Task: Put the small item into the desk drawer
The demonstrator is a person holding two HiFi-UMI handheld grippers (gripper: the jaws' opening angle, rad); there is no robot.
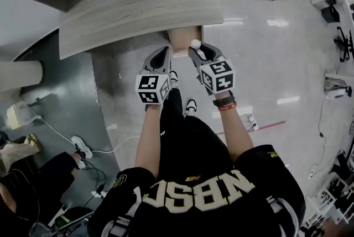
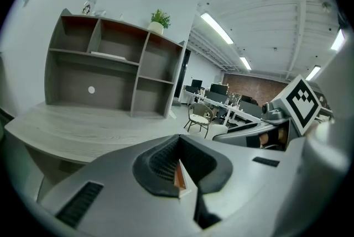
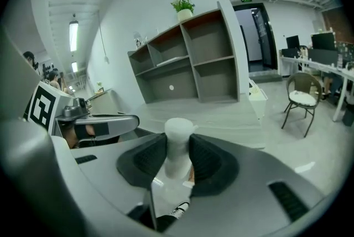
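1. The small item, a white round-topped cylinder, sits upright between the pads of my right claw. The claw stands partly open and presses on the cylinder's two sides, with the top poking out above the pads.
2. From the head view the item hangs at the front right corner of the open drawer, which sticks out from under the worktop. I cannot tell how high above the drawer it is.
3. My left claw is closed down to a narrow slit. A thin brown board with a white edge shows in that slit. I take it for the drawer's wall, so I judge this claw is holding the drawer out.
4. Risk one: the item looks smooth and round, and the pads touch it only along two sides. A tilt or a jolt on the way in could make it pivot or slide out.
5. Risk two: if I let go while it is over the corner and not the inside, it may strike the rim and fall to the floor, where it would probably roll away.
6. Risk three: the worktop overhangs the back of the drawer. Reaching in too far or too high could knock the item's top against that edge.
7. Risk four: a push or twist from my left claw could slide the drawer back under my right claw.
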